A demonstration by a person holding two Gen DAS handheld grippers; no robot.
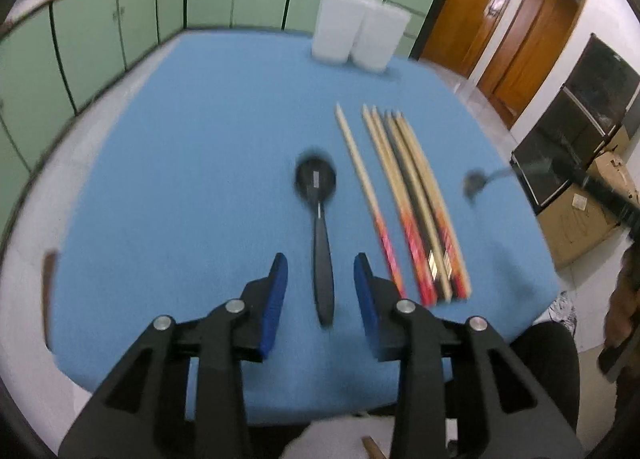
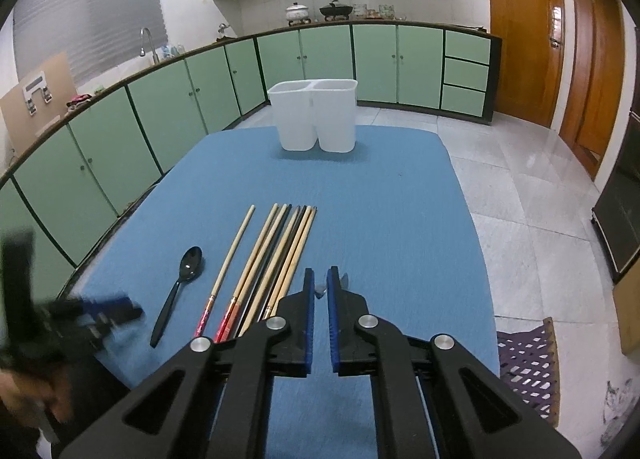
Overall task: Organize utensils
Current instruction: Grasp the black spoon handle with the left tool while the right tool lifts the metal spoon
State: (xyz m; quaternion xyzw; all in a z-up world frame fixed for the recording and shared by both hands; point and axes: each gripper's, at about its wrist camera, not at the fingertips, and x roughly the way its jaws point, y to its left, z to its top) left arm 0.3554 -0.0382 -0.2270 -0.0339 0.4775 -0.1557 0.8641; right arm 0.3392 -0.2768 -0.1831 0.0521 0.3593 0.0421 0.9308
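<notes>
Flanking the black spoon [image 1: 320, 219], chopsticks [image 1: 404, 199] lie beside.

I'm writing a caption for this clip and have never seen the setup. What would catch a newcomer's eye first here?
Probably the row of chopsticks laid side by side on the blue table mat. A black spoon lies just left of them, between the open left tongs. The right tongs are shut on a second, greyish spoon. A white two-compartment holder stands at the far end.
</notes>
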